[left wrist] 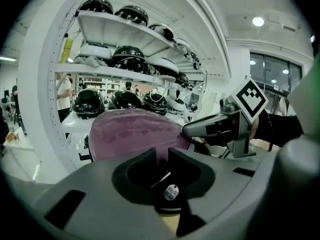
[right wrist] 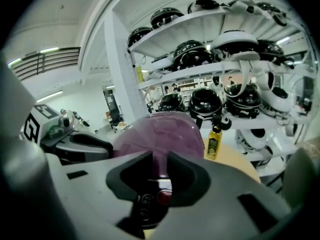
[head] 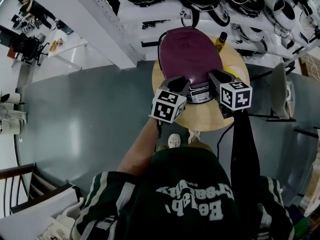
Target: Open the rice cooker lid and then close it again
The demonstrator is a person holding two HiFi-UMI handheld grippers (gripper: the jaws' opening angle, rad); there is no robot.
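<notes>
Standing beside rice cooker: oil bottle.

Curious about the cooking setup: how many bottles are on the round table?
1: a yellow bottle at the far edge of the table, right of the purple rice cooker. Another could hide behind it.

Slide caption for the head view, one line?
Left hand-held gripper and right hand-held gripper poised at the front of a closed purple rice cooker on a round table.

White shelving held rows of dark helmets. In front of the shelving, a round pale wooden surface stood on a grey floor. Right of the shelving were tall windows and a round ceiling light.
</notes>
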